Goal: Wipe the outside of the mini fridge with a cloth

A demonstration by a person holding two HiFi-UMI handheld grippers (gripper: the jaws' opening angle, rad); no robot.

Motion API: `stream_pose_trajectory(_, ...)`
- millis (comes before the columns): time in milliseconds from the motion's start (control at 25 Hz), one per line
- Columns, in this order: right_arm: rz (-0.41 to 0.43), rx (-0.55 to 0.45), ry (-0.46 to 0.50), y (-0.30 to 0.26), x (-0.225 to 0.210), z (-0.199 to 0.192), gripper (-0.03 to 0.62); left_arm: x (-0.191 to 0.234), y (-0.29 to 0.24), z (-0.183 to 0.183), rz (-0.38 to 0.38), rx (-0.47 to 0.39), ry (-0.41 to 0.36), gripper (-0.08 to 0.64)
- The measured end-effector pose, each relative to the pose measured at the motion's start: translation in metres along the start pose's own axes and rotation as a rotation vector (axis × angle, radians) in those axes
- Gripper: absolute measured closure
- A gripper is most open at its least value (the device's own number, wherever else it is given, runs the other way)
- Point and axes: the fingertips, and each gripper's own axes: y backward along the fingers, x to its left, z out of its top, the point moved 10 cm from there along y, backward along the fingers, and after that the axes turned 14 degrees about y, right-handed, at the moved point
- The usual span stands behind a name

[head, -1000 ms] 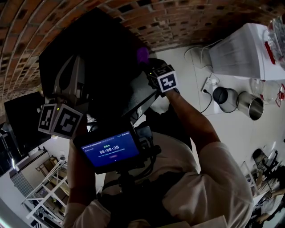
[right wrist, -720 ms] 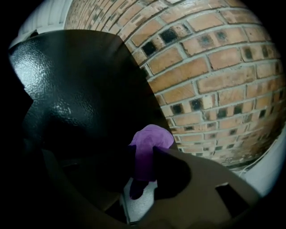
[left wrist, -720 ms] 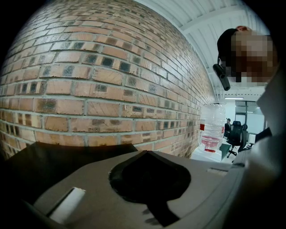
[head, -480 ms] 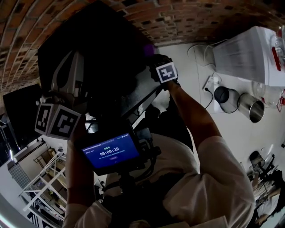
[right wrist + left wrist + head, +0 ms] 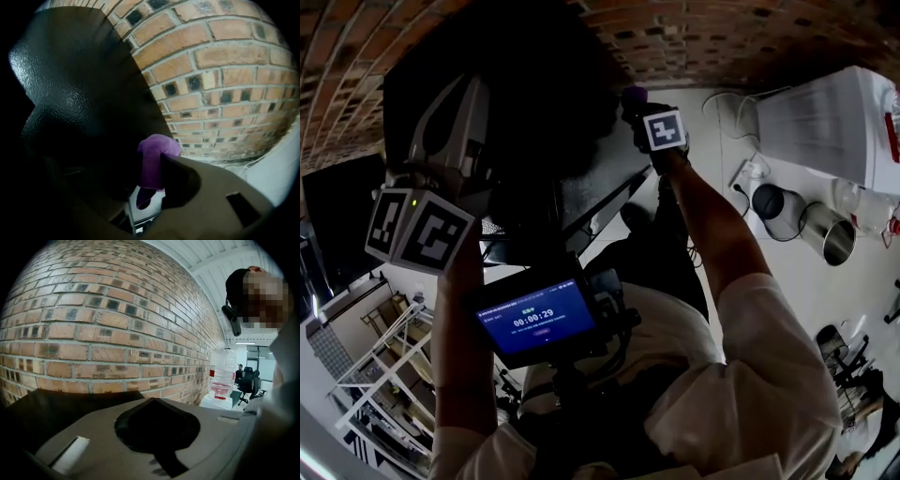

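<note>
Starting from the left: my left tongs (image 5: 467, 98) were clamped fully shut with nothing in them, just parked up by the top left of the mini fridge (image 5: 539, 84), nose toward the brick wall (image 5: 93, 324). Couldn't tell whether they were touching the fridge or only hanging near it.

The fridge itself was that black, pebbly-skinned box backed up against the bricks, right in front of me.

On its right side were my right tongs (image 5: 641, 109), angled downward and pinching the purple cloth (image 5: 157, 157). The jaws were partway closed on it, with a rolled-up wad sticking out past the tips, sitting at the fridge's right-hand edge. Looked like it was on the surface, but it was too dark there to swear it was pressing.

Stuff I figured could go wrong:
- Only a narrow bunch of cloth poked out. If I'd tilted any steeper, the hard jaw tip would have rubbed the finish instead of the cloth.
- The grip was on a fold, not the whole rag, so dragging it over that grippy texture might have pulled it loose.
- That small a wad covers a thin stripe, so missing patches would be easy.
- Off to the right, a white cable (image 5: 741, 202) and two cups (image 5: 827, 228) sat on the floor, so a wide elbow swing could have snagged or knocked them.
</note>
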Motion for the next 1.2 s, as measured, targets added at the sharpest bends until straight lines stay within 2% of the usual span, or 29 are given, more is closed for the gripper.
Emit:
stream_pose_trajectory(280, -0.037, -0.107, -0.077, 0.056, 0.003, 0.005, 0.480, 0.006, -0.001, 0.002, -0.063, 0.026, -0.018, 0.555)
stream_pose_trajectory(600, -0.073, -0.327, -0.121, 0.148, 0.018, 0.022, 0.480, -0.003, 0.025, 0.010, -0.118, 0.015, -0.070, 0.555)
stream_pose_trajectory(720, -0.060, -0.440, -0.133, 0.187, 0.039, 0.038, 0.480, -0.011, 0.038, 0.007, -0.137, 0.028, -0.063, 0.555)
stream_pose_trajectory(880, -0.022, -0.586, -0.101, 0.230, 0.076, 0.066, 0.480, -0.014, 0.052, -0.003, -0.159, 0.040, -0.020, 0.555)
stream_pose_trajectory(1000, 0.009, -0.694, -0.068, 0.274, 0.116, 0.082, 0.480, -0.024, 0.077, -0.008, -0.166, 0.039, -0.036, 0.555)
stream_pose_trajectory(1200, 0.045, -0.817, -0.024, 0.319, 0.160, 0.097, 0.480, -0.029, 0.090, -0.024, -0.190, 0.044, -0.023, 0.555)
